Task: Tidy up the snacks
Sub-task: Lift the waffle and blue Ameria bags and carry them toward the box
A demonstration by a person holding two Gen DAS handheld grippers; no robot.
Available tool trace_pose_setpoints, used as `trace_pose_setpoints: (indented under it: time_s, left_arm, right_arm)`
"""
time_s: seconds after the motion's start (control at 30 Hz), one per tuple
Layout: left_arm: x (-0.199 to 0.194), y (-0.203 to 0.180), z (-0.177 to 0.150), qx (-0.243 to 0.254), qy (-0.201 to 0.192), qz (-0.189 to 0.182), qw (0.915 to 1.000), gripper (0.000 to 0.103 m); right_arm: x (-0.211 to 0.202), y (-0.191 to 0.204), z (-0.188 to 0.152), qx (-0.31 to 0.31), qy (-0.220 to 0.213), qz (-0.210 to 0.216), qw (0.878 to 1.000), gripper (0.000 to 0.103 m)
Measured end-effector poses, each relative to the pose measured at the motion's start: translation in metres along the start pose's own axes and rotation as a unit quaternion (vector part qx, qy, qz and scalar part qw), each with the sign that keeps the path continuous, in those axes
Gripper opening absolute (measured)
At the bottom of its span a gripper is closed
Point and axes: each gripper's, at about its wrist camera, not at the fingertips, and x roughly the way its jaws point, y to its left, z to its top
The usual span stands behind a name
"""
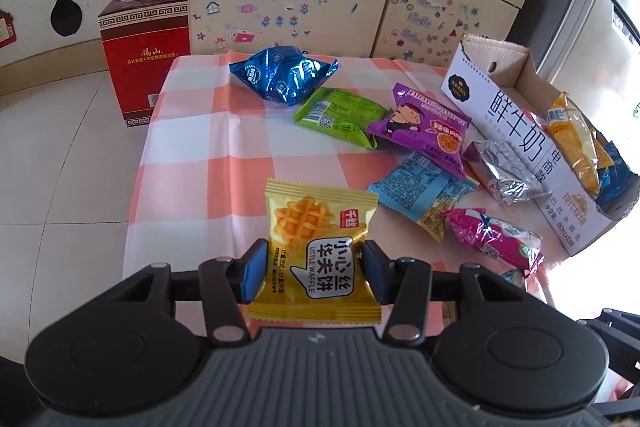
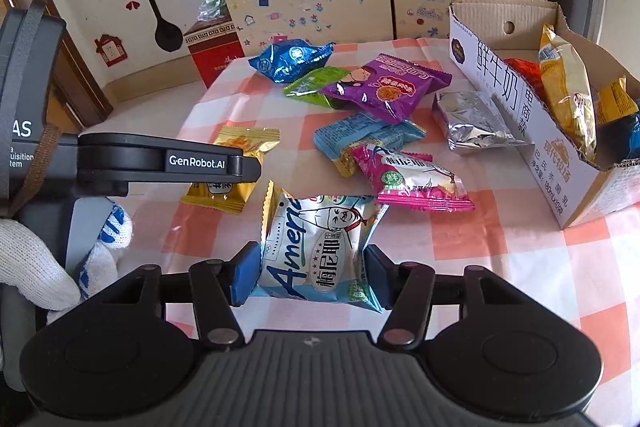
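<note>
Left gripper (image 1: 314, 273) is clamped on the yellow waffle packet (image 1: 318, 255) at lower centre of its view, blue pads pressing both side edges. Right gripper (image 2: 310, 273) grips the silver-blue packet (image 2: 320, 251) the same way, the wrapper buckling between the pads.

The cardboard box (image 1: 516, 131) sits at the right of both views, already holding a few packets — the likely destination. Doing the carry well: lift each packet clear of the loose pile at mid-frame, the pink packet (image 2: 412, 183) lying just beside the right gripper's load, and bring them over the open box top one at a time so the grippers do not cross. Grip is on crinkly film only; a slip seems possible.

Hard to read: the box's right end is cut off by the frame edge, and its floor is hidden. The left gripper's own body covers part of the yellow packet in the right view.
</note>
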Motion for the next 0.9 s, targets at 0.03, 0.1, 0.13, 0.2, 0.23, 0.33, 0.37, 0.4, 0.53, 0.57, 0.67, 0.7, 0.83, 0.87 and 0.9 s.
trace_pose_setpoints:
  time_s: [0.03, 0.1, 0.13, 0.2, 0.23, 0.33, 0.37, 0.4, 0.53, 0.57, 0.67, 0.7, 0.83, 0.87, 0.9]
  left_arm:
    - [-0.002, 0.0, 0.0, -0.001, -0.002, 0.0, 1.0, 0.05]
    - [-0.006, 0.0, 0.001, -0.004, -0.008, 0.0, 1.0, 0.05]
    - [-0.007, 0.0, 0.001, -0.006, -0.011, -0.001, 0.9999, 0.05]
    - [-0.011, -0.001, 0.002, -0.006, -0.017, -0.001, 0.9998, 0.05]
    - [-0.013, -0.002, 0.003, -0.005, -0.02, 0.0, 0.9998, 0.05]
    - [-0.018, -0.005, 0.003, 0.005, -0.03, 0.003, 0.9995, 0.05]
    - [-0.02, -0.007, 0.004, 0.006, -0.032, 0.002, 0.9995, 0.05]
    - [-0.021, -0.007, 0.004, 0.007, -0.034, 0.001, 0.9994, 0.05]
    - [-0.026, -0.01, 0.004, 0.011, -0.039, 0.0, 0.9992, 0.05]
    - [-0.027, -0.011, 0.004, 0.011, -0.04, -0.002, 0.9991, 0.05]
    - [-0.03, -0.014, 0.006, 0.011, -0.043, -0.008, 0.999, 0.05]
    - [-0.032, -0.016, 0.006, 0.013, -0.045, -0.01, 0.9989, 0.05]
    - [-0.036, -0.023, 0.009, 0.017, -0.05, -0.017, 0.9984, 0.05]
    - [-0.037, -0.025, 0.01, 0.018, -0.051, -0.019, 0.9983, 0.05]
    - [-0.038, -0.026, 0.01, 0.018, -0.051, -0.022, 0.9983, 0.05]
  right_arm:
    - [-0.002, 0.0, 0.001, 0.0, -0.005, 0.004, 1.0, 0.063]
    - [-0.008, 0.001, 0.002, 0.001, -0.015, 0.009, 1.0, 0.063]
    - [-0.01, 0.001, 0.002, 0.002, -0.019, 0.011, 1.0, 0.063]
    - [-0.015, 0.001, 0.002, 0.006, -0.027, 0.014, 1.0, 0.063]
    - [-0.017, 0.001, 0.002, 0.008, -0.03, 0.014, 0.999, 0.063]
    - [-0.024, 0.001, 0.003, 0.009, -0.042, 0.014, 0.999, 0.063]
    - [-0.026, 0.001, 0.003, 0.009, -0.046, 0.013, 0.999, 0.063]
    - [-0.027, 0.001, 0.003, 0.009, -0.049, 0.012, 0.999, 0.063]
    - [-0.031, 0.0, 0.003, 0.008, -0.059, 0.009, 0.998, 0.063]
    - [-0.032, 0.0, 0.004, 0.008, -0.061, 0.008, 0.998, 0.063]
    - [-0.036, -0.003, 0.006, 0.008, -0.07, 0.001, 0.998, 0.063]
    - [-0.037, -0.004, 0.007, 0.009, -0.073, -0.001, 0.997, 0.063]
    - [-0.041, -0.012, 0.01, 0.018, -0.082, -0.013, 0.996, 0.063]
    - [-0.041, -0.014, 0.011, 0.021, -0.085, -0.016, 0.996, 0.063]
    - [-0.043, -0.016, 0.012, 0.024, -0.087, -0.018, 0.996, 0.063]
